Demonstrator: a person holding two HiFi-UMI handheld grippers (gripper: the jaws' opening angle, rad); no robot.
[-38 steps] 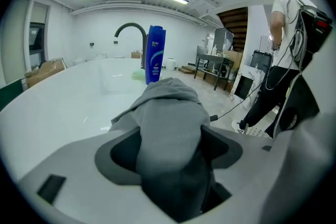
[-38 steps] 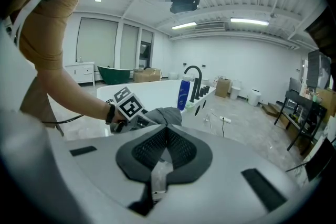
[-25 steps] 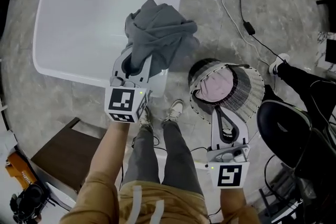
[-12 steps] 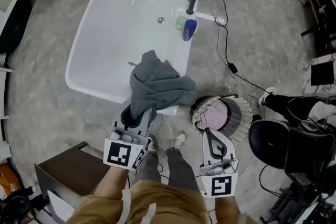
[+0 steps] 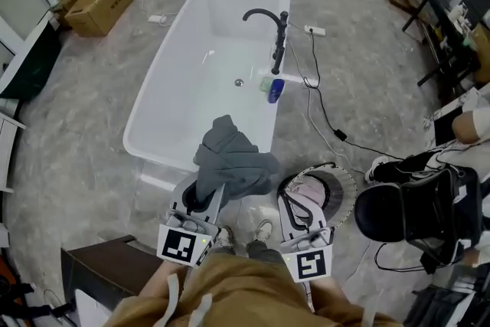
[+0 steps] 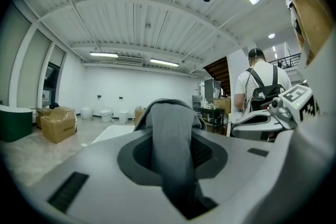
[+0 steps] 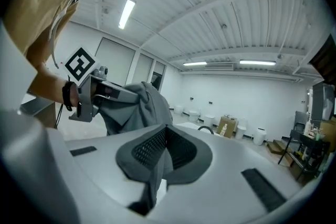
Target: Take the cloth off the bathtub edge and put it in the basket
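Left claw pinches cloth; head view alone shows basket.

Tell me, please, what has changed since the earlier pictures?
The left gripper rose, carrying the cloth up from the bathtub edge; the right gripper rose too. Unchanged: left jaws clamp the cloth, right jaws stay closed at the basket rim, cloth not yet inside.

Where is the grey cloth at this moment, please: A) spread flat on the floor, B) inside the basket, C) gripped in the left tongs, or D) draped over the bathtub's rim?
C: the left tongs are shut on the grey cloth, which hangs from them in the air, off the rim of the bathtub and outside the basket.
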